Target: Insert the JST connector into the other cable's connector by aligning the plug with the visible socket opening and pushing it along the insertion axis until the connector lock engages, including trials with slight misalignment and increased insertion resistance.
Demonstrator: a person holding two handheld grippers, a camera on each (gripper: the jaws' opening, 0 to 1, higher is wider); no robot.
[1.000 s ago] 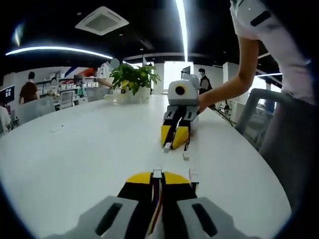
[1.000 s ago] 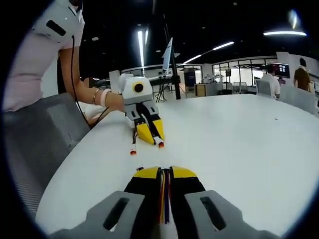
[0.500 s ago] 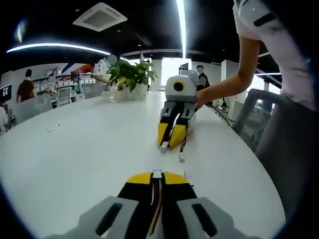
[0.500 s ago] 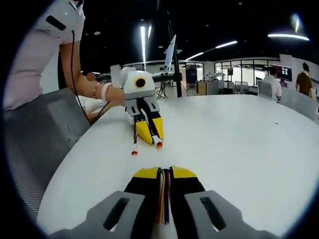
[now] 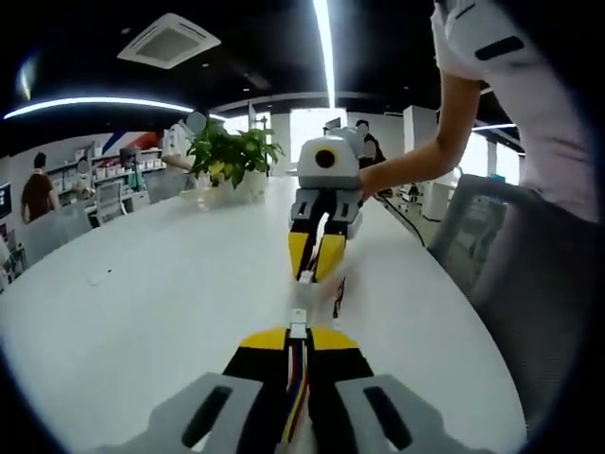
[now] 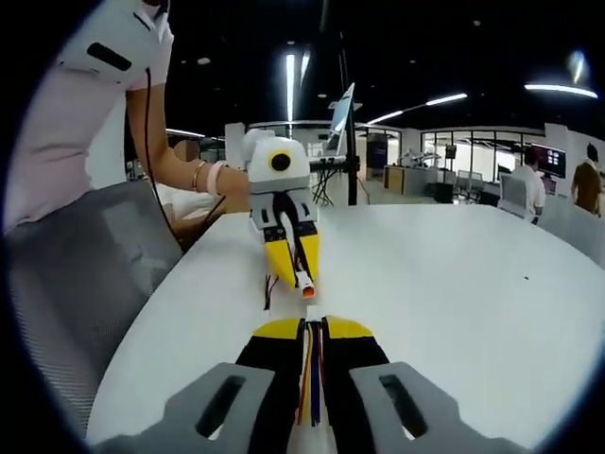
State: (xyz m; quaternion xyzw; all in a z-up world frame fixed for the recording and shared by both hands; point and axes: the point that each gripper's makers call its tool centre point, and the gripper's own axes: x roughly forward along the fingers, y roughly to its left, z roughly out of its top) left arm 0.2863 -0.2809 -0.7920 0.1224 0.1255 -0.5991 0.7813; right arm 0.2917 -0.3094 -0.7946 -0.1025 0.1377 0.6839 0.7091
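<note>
Bright strip lights run across a dark office ceiling above a broad, smooth white table point(image 5: 142, 312) with a rounded edge; its matte surface also spreads across the right gripper view point(image 6: 473, 284). A leafy green plant point(image 5: 227, 156) stands in a pale pot at the far side of the table, and a grey mesh-backed chair point(image 6: 85, 274) sits at the table's edge beside the person in a pale short-sleeved top point(image 6: 80, 104).

Seen from its own camera, the left gripper point(image 5: 298, 345) has black jaws with yellow rounded tips pressed together on a bundle of thin coloured wires, and a small white boxy JST connector point(image 5: 299, 330) sticks out just past the tips. Facing it, close ahead, comes the right gripper point(image 5: 315, 265), a white housing tapering to yellow wedge-shaped jaws, pinched on its own cable with a small pale connector end at the tips. The two connector ends lie near each other above the table, almost in line; whether they touch cannot be told because of blur there.

From the other camera, the right gripper point(image 6: 312, 333) likewise has its yellow-tipped jaws closed on thin multicoloured wires point(image 6: 310, 378). Opposite it, the left gripper point(image 6: 297, 276) points down toward it, holding a cable whose tip shows as a small red-orange plug point(image 6: 307, 290), with dark wire strands hanging beside it.
</note>
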